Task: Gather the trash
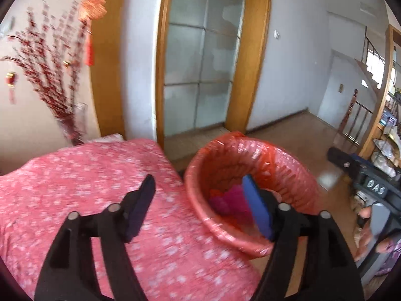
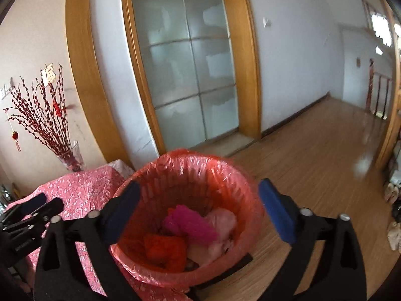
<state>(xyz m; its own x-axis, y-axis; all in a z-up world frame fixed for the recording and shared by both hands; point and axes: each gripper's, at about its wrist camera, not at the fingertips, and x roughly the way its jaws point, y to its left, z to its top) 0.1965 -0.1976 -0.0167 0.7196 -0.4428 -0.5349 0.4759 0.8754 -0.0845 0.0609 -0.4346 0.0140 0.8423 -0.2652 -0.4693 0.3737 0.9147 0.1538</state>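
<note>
Overhead, I hold both the right gripper [image 2: 199,210] and left gripper [image 1: 200,205] wide, empty; the bin [image 2: 175,170] liner [image 2: 225,168] looks thin, slippery—I'd pinch its rim.

Left gripper [image 1: 200,205] fingers spread wide, nothing held; right gripper [image 2: 200,213] likewise spread, nothing held.

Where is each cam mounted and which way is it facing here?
Left wrist: on the left tool, open, looking forward over the pink tablecloth with the bin to its right; the right tool shows at the edge.
Right wrist: on the right tool, open, looking down into the bin at the trash; the left tool shows at left.
Shared: bin, tablecloth, glass door.
</note>
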